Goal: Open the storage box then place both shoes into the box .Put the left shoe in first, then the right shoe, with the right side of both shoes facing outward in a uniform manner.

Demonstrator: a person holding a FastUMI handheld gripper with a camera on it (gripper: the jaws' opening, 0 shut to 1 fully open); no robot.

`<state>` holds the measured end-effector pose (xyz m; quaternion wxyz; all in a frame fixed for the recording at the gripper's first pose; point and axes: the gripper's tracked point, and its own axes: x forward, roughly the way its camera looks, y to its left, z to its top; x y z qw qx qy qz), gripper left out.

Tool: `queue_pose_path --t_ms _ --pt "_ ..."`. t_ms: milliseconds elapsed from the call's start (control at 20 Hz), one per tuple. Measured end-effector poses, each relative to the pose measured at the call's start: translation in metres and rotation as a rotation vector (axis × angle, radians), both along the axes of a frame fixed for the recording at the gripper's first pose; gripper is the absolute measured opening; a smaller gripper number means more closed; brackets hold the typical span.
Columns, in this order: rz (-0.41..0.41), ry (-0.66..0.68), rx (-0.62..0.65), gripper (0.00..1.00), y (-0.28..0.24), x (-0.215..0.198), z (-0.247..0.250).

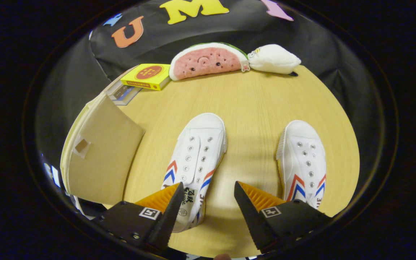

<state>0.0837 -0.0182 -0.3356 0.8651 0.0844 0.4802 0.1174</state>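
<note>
Two white canvas shoes with red and blue chevrons stand on the wooden table [251,97], toes pointing away from me. The left shoe [197,151] lies just ahead of my gripper [208,189], its heel reaching down between the two fingers and nearer the left finger [168,202]. The right shoe [303,159] stands beyond and outside the right finger [251,202]. The gripper is open above the table and grips nothing. The storage box's raised cardboard lid [101,155] stands open left of the left shoe, and the box's inside is hidden below it.
At the table's far edge lie a watermelon plush [208,61] and a white plush [273,59]. A yellow box [146,76] rests on books [123,93] at the far left. Bare table lies between the shoes and those items.
</note>
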Motion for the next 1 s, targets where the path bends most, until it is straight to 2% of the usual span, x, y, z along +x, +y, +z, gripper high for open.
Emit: queue_pose_path --t_ms 50,100,450,500,550,650,1000 --pt "-0.006 0.020 0.014 0.81 0.001 0.002 -0.002" --pt "-0.013 0.035 0.038 0.81 0.005 0.004 -0.003" --pt "-0.046 0.139 0.111 0.17 0.013 0.003 -0.012" --pt "-0.059 0.138 0.125 0.17 0.014 0.004 -0.013" --pt "-0.071 0.147 0.136 0.10 0.010 0.004 -0.007" --pt "-0.078 0.149 0.159 0.01 0.013 0.002 -0.008" --pt "-0.110 0.090 0.205 0.00 0.020 -0.005 0.030"
